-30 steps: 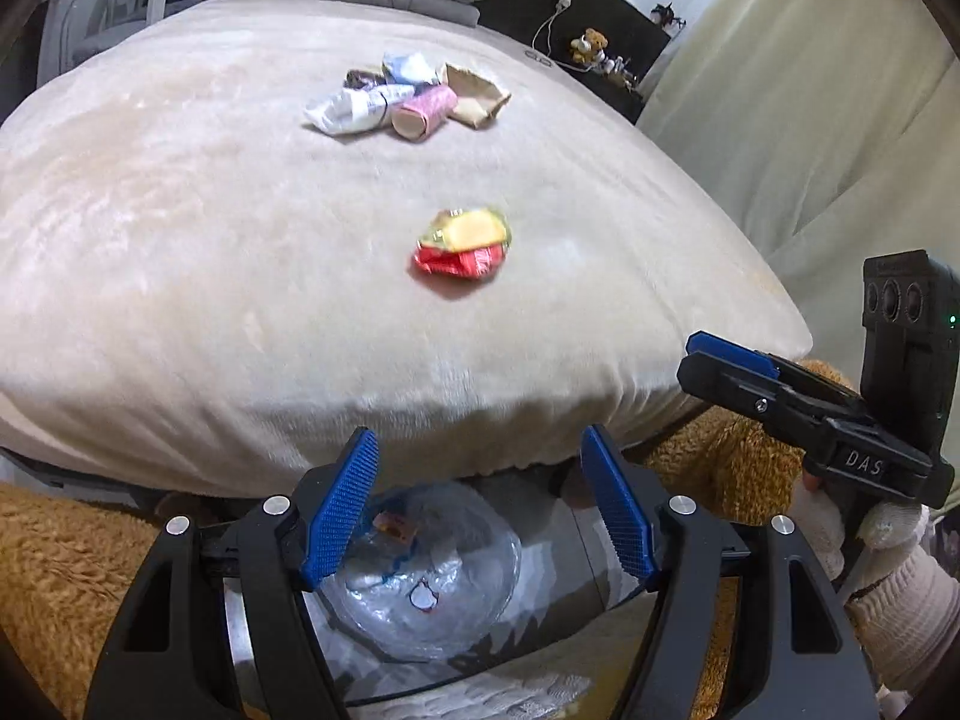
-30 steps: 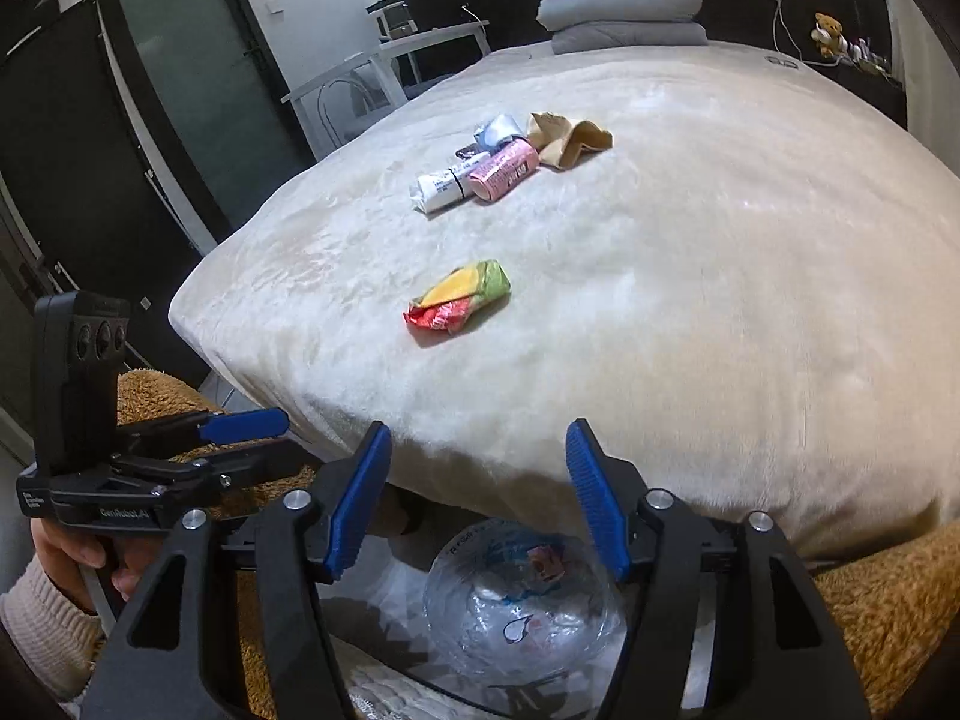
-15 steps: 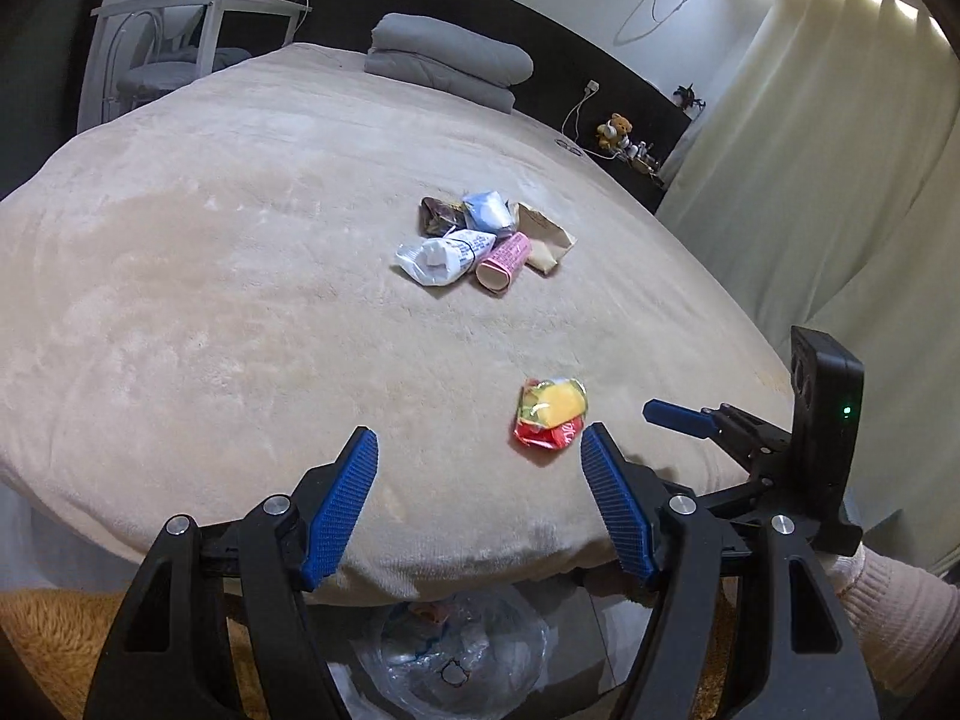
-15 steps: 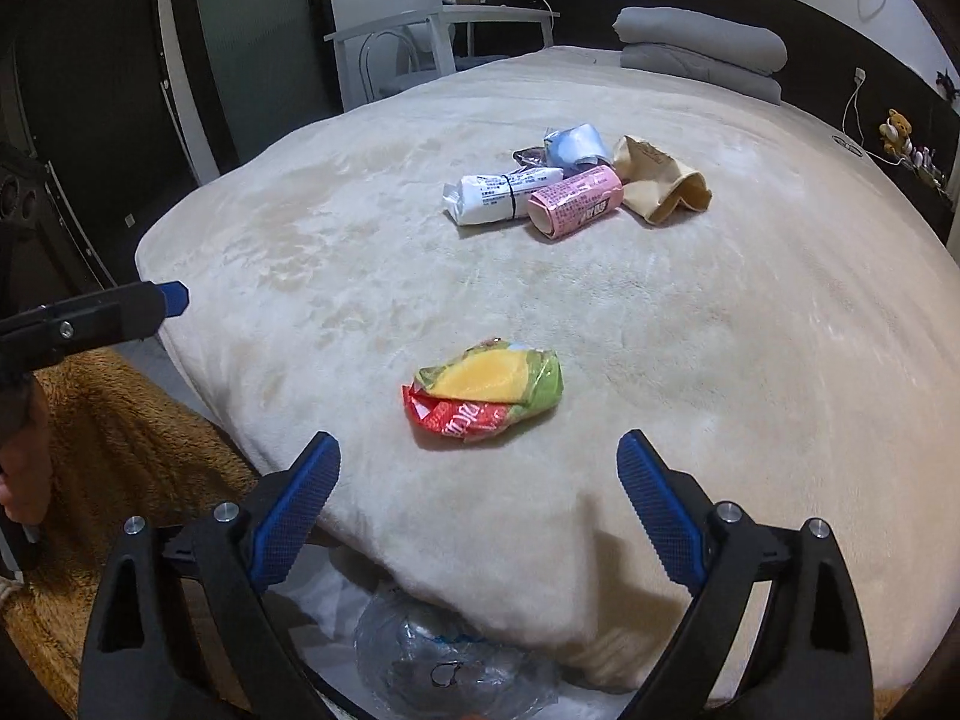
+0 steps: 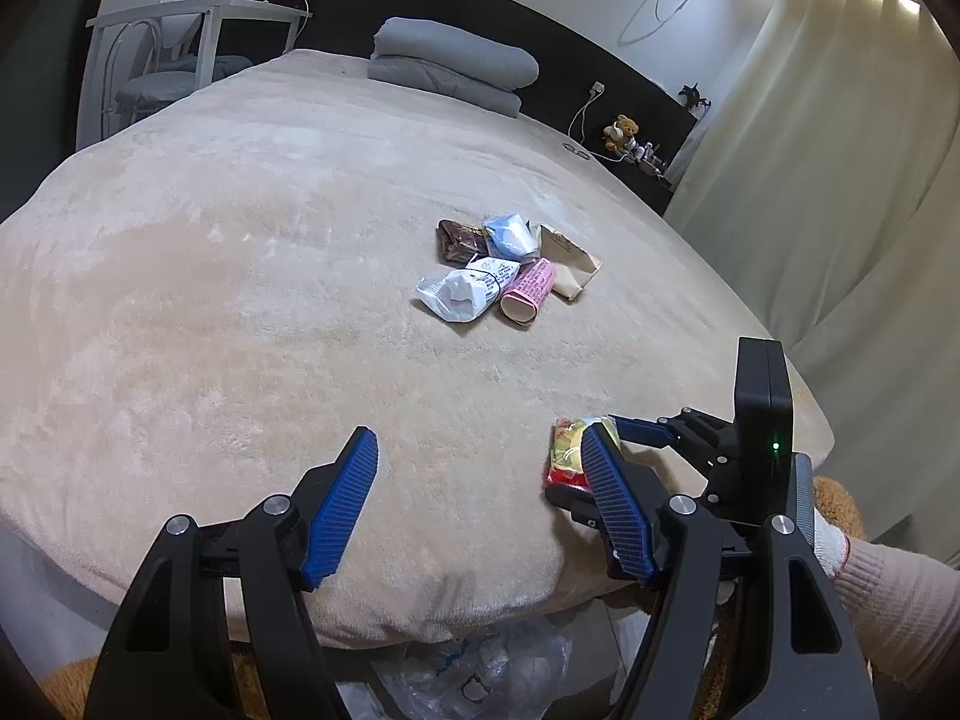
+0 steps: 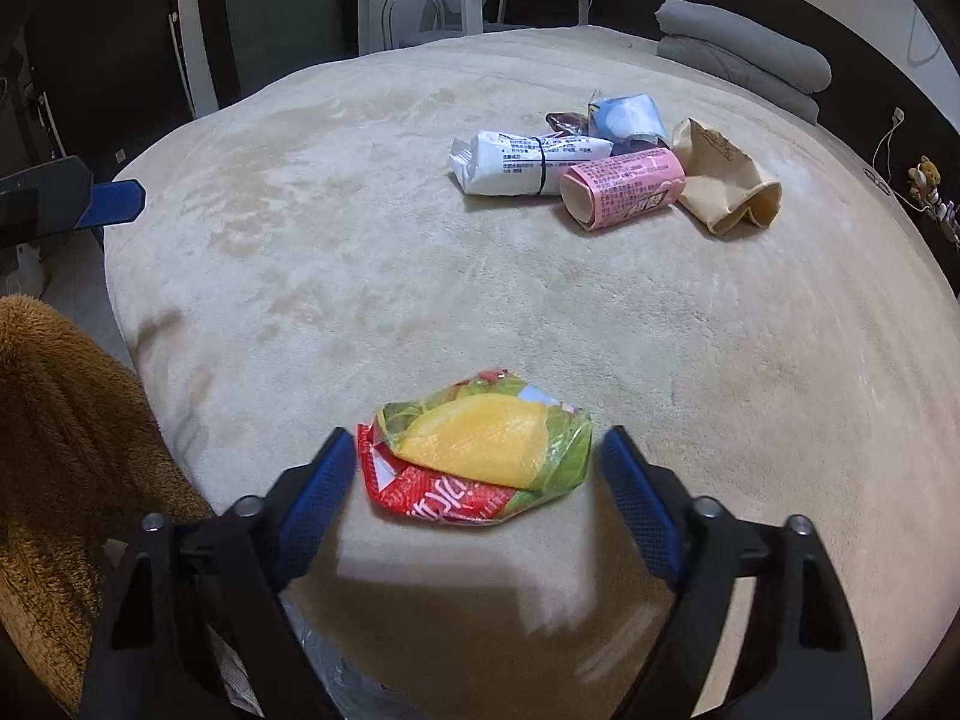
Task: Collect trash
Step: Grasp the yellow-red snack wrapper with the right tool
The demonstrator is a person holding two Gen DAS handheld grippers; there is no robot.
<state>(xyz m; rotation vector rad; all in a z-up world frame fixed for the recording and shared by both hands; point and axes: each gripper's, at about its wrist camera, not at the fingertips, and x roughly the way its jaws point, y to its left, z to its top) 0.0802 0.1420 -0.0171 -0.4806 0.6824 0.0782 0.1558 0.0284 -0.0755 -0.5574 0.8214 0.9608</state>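
A crumpled red, yellow and green snack wrapper (image 6: 477, 450) lies near the front edge of the beige bed (image 6: 360, 276). My right gripper (image 6: 477, 471) is open, its blue fingers on either side of the wrapper. The left wrist view shows the wrapper (image 5: 567, 450) partly behind my finger, with the right gripper (image 5: 600, 462) at it. My left gripper (image 5: 480, 492) is open and empty over the bed's front edge. Farther back lies a pile: a white packet (image 6: 528, 162), a pink roll (image 6: 624, 186), a tan paper bag (image 6: 720, 180), a blue wrapper (image 6: 630, 114) and a brown wrapper (image 5: 459, 240).
A clear plastic trash bag (image 5: 480, 672) sits on the floor below the bed's front edge. A brown fuzzy rug (image 6: 66, 450) lies at the left. Folded grey bedding (image 5: 450, 66) is at the bed's head. Curtains (image 5: 840, 150) hang on the right, a white desk (image 5: 198, 24) stands behind.
Both grippers have risen from the trash bag and moved forward over the bed. My right gripper has come down around the snack wrapper, with its fingers closer together than half a second ago.
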